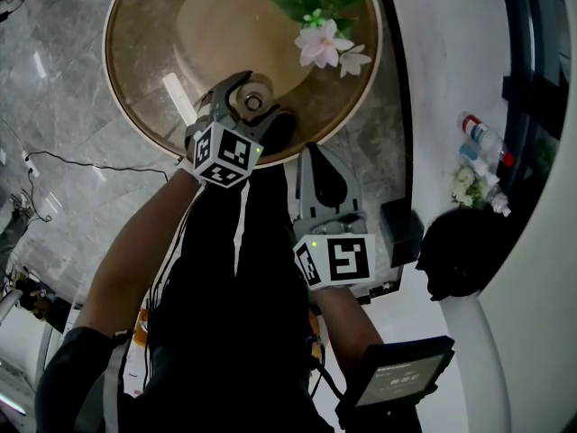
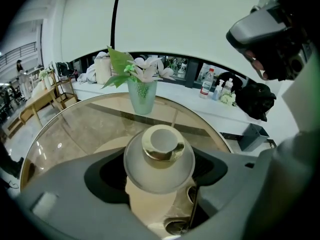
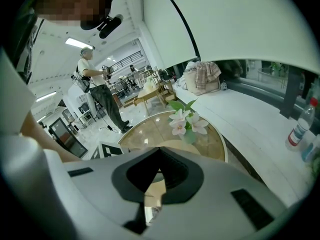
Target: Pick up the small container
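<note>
The small container is a frosted white jar with a gold neck and an open mouth. My left gripper is shut on it, one jaw on each side of its body. In the head view the container sits in the left gripper over the near rim of the round glass table; whether it rests on the glass I cannot tell. My right gripper hangs shut and empty beside the table's edge, and its own view shows the right gripper with its jaws meeting.
A glass vase of pink-white flowers stands at the table's far side. A white ledge to the right holds bottles and a black bag. A dark bin sits below it. A person stands far off.
</note>
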`<move>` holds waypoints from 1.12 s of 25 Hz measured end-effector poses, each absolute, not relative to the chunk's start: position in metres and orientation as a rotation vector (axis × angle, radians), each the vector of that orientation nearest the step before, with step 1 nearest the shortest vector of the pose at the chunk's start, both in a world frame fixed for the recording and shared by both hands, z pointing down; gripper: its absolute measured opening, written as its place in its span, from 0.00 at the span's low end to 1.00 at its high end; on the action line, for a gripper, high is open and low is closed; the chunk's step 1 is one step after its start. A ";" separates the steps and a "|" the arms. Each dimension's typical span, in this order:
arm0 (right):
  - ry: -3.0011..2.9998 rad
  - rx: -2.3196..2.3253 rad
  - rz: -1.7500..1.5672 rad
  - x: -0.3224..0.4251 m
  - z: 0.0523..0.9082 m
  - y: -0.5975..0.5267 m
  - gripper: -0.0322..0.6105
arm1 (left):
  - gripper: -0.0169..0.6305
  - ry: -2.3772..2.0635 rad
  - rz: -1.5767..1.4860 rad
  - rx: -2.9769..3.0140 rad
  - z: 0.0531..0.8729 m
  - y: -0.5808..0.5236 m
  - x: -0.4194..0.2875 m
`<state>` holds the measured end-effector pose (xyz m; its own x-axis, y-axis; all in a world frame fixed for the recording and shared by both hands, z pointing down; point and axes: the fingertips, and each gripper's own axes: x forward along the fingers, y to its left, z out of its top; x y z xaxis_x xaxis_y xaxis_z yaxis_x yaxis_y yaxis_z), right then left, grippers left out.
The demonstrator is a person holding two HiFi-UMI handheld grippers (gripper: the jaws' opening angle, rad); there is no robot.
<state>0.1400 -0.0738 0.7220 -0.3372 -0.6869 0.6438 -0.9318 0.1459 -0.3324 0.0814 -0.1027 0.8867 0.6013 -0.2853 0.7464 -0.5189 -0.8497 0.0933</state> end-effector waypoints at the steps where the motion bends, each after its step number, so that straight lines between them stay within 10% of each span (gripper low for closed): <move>1: -2.088 1.559 1.008 0.141 0.723 -0.073 0.05 | 0.57 -0.658 1.098 2.532 0.886 -0.103 0.081; 28: -2.146 1.561 0.937 0.131 0.681 -0.081 0.05 | 0.56 -0.686 1.150 2.421 0.836 -0.110 0.052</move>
<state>0.1312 -0.0811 0.6811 -0.3475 -0.7165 0.6049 -0.9307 0.1850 -0.3155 0.0520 -0.1101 0.8361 0.5477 -0.2668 0.7930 -0.5714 -0.8116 0.1216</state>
